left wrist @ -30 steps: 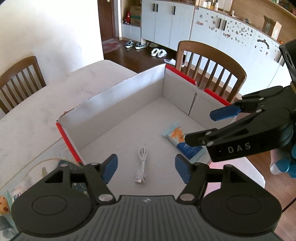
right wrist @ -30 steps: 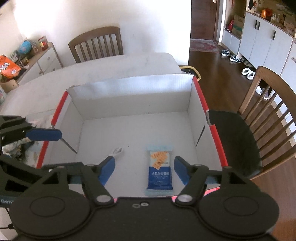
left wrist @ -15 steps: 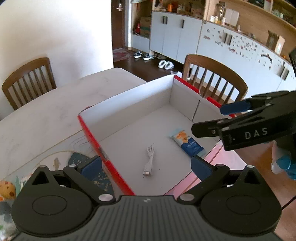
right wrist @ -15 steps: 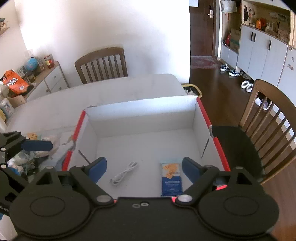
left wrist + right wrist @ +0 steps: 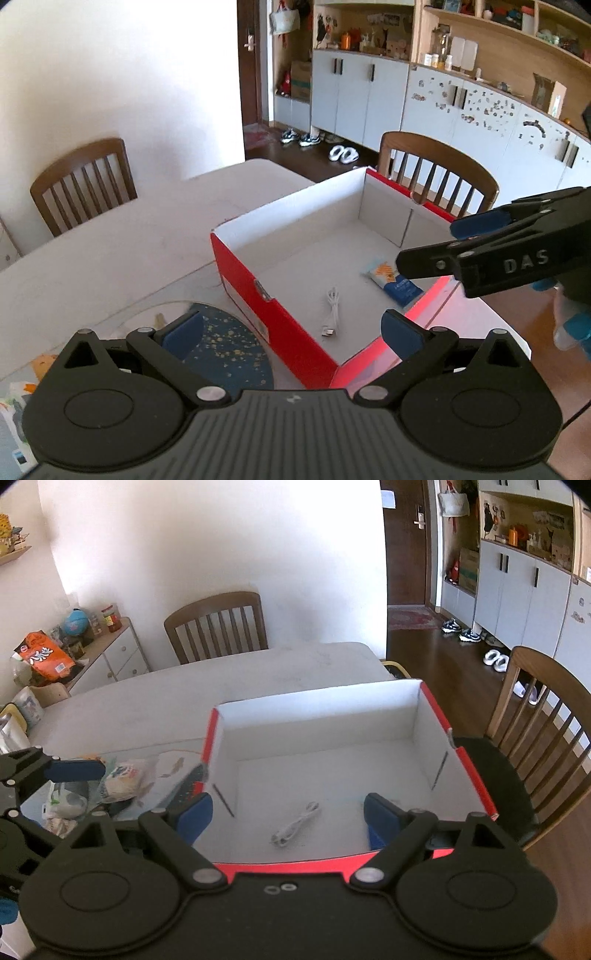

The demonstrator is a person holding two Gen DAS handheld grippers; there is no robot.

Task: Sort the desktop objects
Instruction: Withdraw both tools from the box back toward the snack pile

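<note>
Red cardboard box [image 5: 258, 295] with white inside sits on the pale desk [image 5: 129, 236], both tongs empty.
Left view: left tongs [image 5: 291, 328] spread wide; white coiled cable [image 5: 331, 312] and blue-orange snack packet [image 5: 393, 282] lie inside the box. Right view: right tongs [image 5: 284, 812] also apart, cable [image 5: 295, 827] between them.

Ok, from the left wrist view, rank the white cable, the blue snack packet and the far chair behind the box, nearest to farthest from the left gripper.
1. White cable: on the box floor, just ahead of the left gripper, whose jaws are open and empty.
2. Blue snack packet: further in, toward the right, partly behind the right gripper.
3. Far chair: beyond the box's far wall.
</note>
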